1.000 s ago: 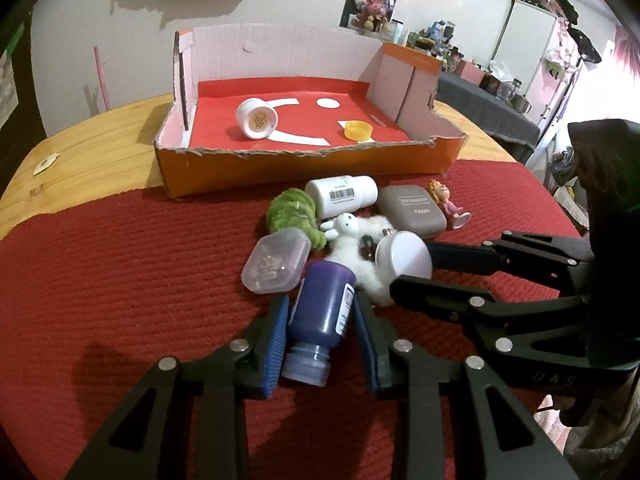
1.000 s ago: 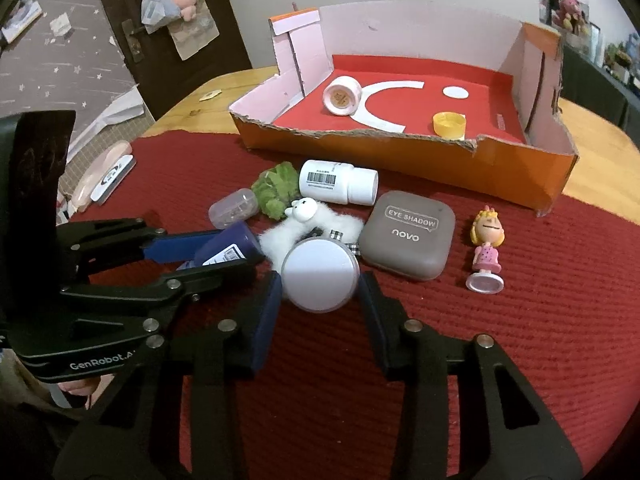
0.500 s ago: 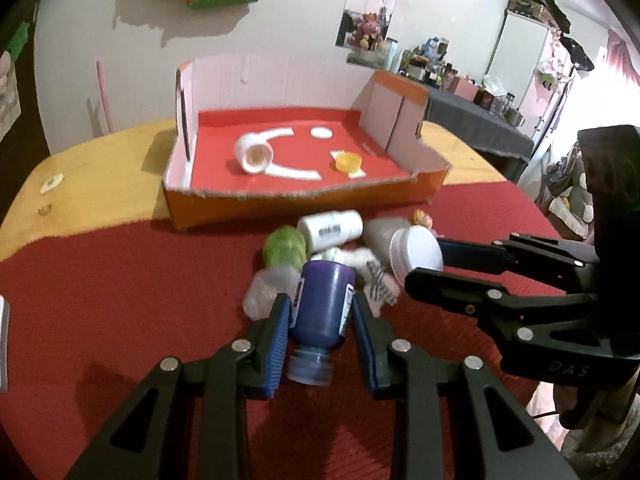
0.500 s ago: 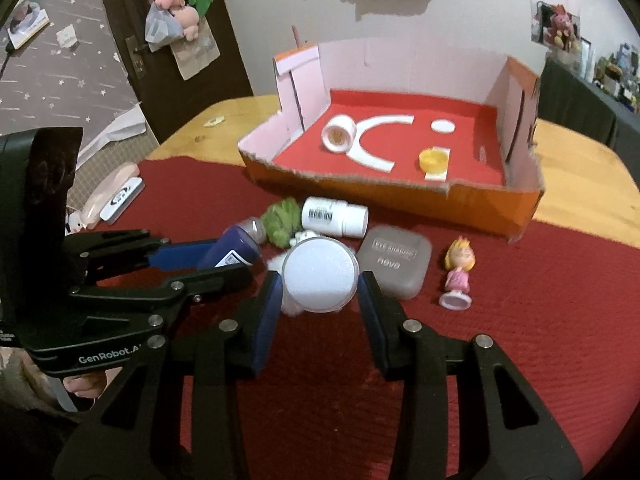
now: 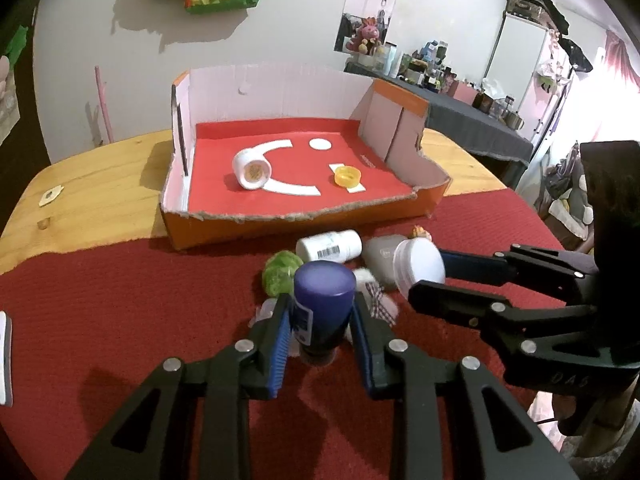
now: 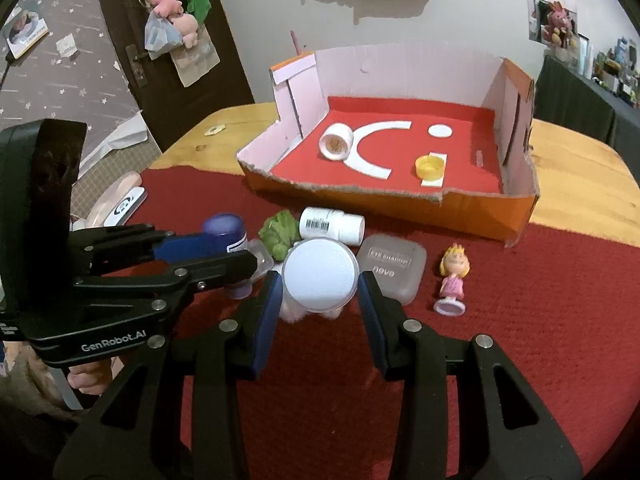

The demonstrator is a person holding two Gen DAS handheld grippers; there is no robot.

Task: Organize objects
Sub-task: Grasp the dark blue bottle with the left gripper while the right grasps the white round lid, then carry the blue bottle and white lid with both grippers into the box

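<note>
My left gripper (image 5: 320,301) is shut on a purple bottle (image 5: 324,290), held off the red mat with its flat base toward the camera. My right gripper (image 6: 319,280) is shut on a round white jar (image 6: 320,274), also lifted, just right of the left one. Each gripper shows in the other view, with the white jar (image 5: 420,266) and the purple bottle (image 6: 224,227) in the jaws. Beyond them stands the orange cardboard box (image 5: 304,224) with a red floor. A white tub (image 5: 252,168) on its side and a yellow cap (image 5: 347,176) lie in it.
On the mat below lie a white pill bottle (image 6: 332,225), a green plush (image 6: 280,234), a clear little container (image 6: 260,258), a white fluffy toy (image 5: 376,300), a grey eye-shadow case (image 6: 390,268) and a small doll (image 6: 452,280). The wooden table (image 5: 100,184) shows beyond the mat.
Both grippers have risen with their loads. The purple bottle came off the mat and tipped from lying to base-forward. The white jar left the fluffy toy.
</note>
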